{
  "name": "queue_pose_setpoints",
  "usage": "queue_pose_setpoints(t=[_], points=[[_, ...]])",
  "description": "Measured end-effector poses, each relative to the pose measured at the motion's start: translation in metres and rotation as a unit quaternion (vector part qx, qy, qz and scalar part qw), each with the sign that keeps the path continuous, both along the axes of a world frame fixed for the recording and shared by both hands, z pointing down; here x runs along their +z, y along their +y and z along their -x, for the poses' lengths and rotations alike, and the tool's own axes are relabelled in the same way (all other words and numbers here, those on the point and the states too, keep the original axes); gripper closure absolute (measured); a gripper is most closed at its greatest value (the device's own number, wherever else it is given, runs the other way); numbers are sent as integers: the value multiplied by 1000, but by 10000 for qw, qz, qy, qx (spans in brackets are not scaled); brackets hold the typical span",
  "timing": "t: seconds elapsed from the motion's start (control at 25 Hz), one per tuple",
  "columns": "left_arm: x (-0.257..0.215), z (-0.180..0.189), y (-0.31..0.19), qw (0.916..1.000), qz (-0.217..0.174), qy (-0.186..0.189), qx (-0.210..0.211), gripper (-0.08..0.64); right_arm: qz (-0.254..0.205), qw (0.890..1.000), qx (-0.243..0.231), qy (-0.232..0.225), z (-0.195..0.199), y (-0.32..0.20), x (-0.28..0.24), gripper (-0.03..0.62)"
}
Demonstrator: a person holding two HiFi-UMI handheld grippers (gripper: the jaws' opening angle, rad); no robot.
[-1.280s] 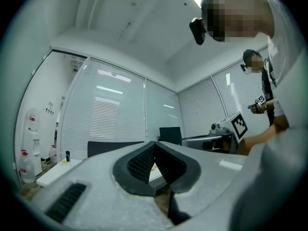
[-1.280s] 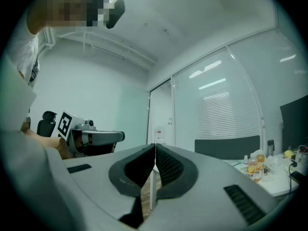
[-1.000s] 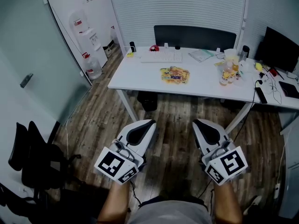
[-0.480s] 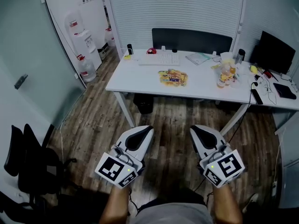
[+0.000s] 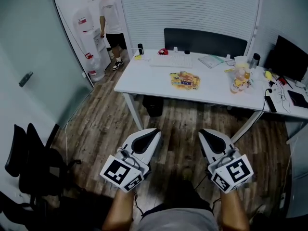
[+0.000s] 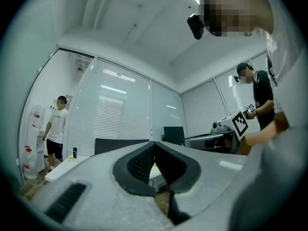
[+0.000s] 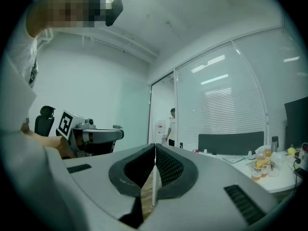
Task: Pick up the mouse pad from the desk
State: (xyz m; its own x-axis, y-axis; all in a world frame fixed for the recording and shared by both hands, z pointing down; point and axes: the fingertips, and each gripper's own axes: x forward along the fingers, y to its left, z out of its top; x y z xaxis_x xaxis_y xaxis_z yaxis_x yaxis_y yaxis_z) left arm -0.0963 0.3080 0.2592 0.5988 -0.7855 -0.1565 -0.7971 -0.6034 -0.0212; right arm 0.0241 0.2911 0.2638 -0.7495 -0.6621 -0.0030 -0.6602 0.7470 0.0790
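A long white desk stands across the room ahead of me. At its far right end lies a dark flat pad, probably the mouse pad, partly cut off by the frame edge. My left gripper and right gripper hover side by side over the wooden floor, well short of the desk. Both point toward the desk, both are shut, and neither holds anything. In the left gripper view the left gripper shows its ribbed pads meeting at the tip. The right gripper looks the same in its own view.
On the desk lie a keyboard, a yellow snack packet, drink bottles, a monitor and cables. A person stands by the water dispenser at back left. A black chair is at my left.
A person has come into view at the back left beside the water dispenser. The head view has shifted slightly; both grippers stay shut and hold about the same place in the frame.
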Motion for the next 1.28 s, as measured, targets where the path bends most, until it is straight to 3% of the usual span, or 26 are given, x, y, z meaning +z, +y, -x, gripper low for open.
queue_pose_setpoints(t=[0.52, 1.28], points=[[7, -8, -93, 9994, 148, -264, -143, 546, 36, 9999, 29, -148, -18, -96, 13, 580], [25, -30, -314, 9967, 461, -438, -505, 545, 232, 9996, -97, 97, -58, -314, 32, 578]])
